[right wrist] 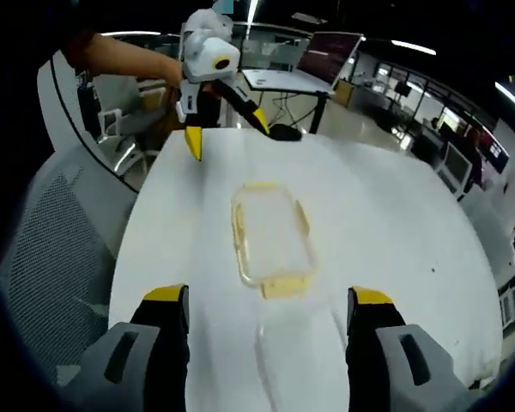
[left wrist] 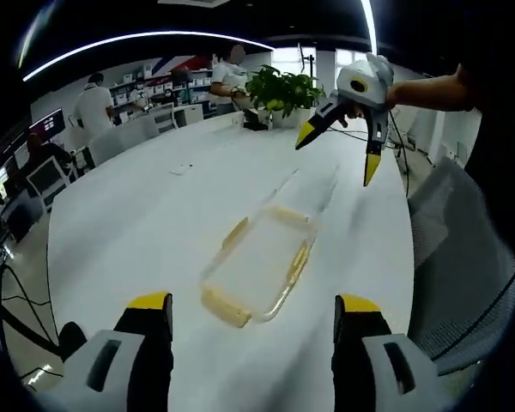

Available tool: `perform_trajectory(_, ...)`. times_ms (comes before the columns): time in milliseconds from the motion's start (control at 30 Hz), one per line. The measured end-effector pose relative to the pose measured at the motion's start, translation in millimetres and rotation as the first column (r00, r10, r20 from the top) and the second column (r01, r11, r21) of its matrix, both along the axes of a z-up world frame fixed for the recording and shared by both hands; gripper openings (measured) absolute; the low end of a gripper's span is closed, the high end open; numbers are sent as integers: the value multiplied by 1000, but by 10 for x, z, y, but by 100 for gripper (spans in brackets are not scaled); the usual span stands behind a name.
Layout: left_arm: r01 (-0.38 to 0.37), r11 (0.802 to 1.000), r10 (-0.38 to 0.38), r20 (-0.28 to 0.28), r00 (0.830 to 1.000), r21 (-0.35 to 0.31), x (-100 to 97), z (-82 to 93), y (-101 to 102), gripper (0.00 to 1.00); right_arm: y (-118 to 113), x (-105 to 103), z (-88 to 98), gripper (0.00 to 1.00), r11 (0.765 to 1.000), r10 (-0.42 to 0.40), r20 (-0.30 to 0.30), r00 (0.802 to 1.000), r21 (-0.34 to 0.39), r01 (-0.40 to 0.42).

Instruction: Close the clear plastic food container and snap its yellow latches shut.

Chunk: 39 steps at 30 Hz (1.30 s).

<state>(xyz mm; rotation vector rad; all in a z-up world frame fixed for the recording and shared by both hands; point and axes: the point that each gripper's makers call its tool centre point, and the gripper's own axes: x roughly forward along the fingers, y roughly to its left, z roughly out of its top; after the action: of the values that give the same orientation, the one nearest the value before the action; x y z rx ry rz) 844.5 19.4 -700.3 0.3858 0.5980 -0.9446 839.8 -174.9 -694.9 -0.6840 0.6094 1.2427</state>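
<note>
**Both hand-held grippers wide open above the tabletop, lid and container lying apart**

The left hand-held gripper (left wrist: 253, 313) has its jaws spread wide and holds nothing; in the left gripper view its yellow-tipped jaws rise on either side of the clear lid with yellow latches (left wrist: 259, 266), which lies flat on the white tabletop (left wrist: 137, 223) just ahead of them, untouched. The right hand-held gripper (right wrist: 266, 309) is equally wide apart and empty, hanging above the tabletop (right wrist: 386, 215) with the lid (right wrist: 270, 232) lying ahead, between its jaw tips.

In the left gripper view the right hand-held gripper (left wrist: 336, 156) comes in from the upper right, held in a person's hand, jaws open, raised clear of the surface. Below it, beyond the lid, a faint clear container body (left wrist: 313, 184) can be made out on the tabletop; its outline is hard to read. This view also takes in a potted plant (left wrist: 283, 90) at the far end of the tabletop, people standing beyond it, and a mesh chair (left wrist: 459, 257) at the right.

The right gripper view shows the left hand-held gripper (right wrist: 227, 133) at the far edge, jaws apart, and the clear container body (right wrist: 292, 352) faintly near between its own jaws. A laptop (right wrist: 305, 60) stands on a desk behind, and a grey chair (right wrist: 64, 232) sits at the left.
</note>
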Motion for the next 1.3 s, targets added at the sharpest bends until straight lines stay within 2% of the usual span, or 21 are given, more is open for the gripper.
perform_trajectory(267,69,997,-69,4,998,33,62,-101,-20,66,60,126,-80,67,1000,-9,-9,1000,-3,9)
perform_trajectory(833,166,982,-166,-15,986,91,185,-287,-33,55,110,238,-376,60,992,63,-43,997,-103,-67)
perform_trajectory(1300,256,952,-250,-56,967,168,259,-408,-30,50,157,342,-495,54,985,73,-75,995,-149,-84)
